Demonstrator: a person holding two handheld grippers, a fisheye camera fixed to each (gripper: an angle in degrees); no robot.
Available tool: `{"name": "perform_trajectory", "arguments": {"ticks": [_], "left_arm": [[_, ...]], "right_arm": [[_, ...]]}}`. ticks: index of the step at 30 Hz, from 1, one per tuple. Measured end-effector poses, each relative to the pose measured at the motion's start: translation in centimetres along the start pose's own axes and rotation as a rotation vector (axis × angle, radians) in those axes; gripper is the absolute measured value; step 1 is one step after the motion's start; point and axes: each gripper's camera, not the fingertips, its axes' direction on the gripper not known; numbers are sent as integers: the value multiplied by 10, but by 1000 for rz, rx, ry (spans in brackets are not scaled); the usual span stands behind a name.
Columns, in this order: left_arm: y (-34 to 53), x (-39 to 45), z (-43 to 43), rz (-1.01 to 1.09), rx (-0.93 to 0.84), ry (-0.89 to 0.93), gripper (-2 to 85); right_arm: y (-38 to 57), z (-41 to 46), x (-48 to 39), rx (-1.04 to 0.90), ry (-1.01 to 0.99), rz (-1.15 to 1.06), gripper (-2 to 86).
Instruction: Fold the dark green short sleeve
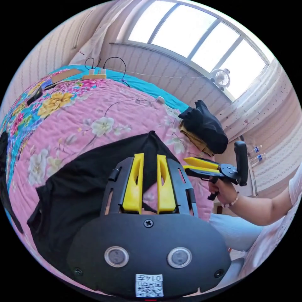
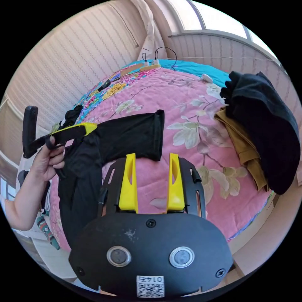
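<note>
The dark green short sleeve (image 2: 103, 148) lies flat on the pink floral quilt (image 2: 188, 103), left of frame centre. Both grippers are empty: the right gripper (image 2: 152, 157) has its jaws apart, and the left gripper (image 1: 150, 157) is parted too. The left gripper view also catches a window (image 1: 201, 34) along the top.

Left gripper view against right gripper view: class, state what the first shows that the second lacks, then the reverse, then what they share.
Left gripper view: a small white fan on the window ledge, and the right gripper held in a hand with a bead bracelet.
Right gripper view: the left gripper at the shoulder of the dark short-sleeve shirt, and the sleeve's open cuff.
Shared: that shirt, the pink floral quilt, and the pile of black and mustard clothes.
</note>
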Motion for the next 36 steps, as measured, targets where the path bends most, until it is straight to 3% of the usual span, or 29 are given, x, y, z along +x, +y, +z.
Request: {"name": "perform_trajectory", "arguments": {"ticks": [5, 10, 15, 19, 23, 29, 36], "left_arm": [[-86, 20, 78, 100, -119, -50, 78], [-104, 26, 136, 190, -291, -121, 60], [-96, 3, 93, 113, -158, -74, -5], [-43, -30, 0, 0, 59, -20, -9], [59, -59, -85, -205, 183, -33, -10], [182, -75, -138, -438, 200, -93, -10], [255, -97, -126, -597, 147, -130, -5]], "right_arm": [[3, 12, 41, -56, -49, 117, 72], [3, 11, 72, -94, -166, 142, 15], [4, 2, 79, -59, -211, 72, 1], [-3, -18, 73, -7, -344, -21, -1], [-2, -31, 29, -55, -499, -250, -2], [30, -19, -56, -251, -594, -554, -3], [61, 13, -105, -418, -503, -693, -1]]}}
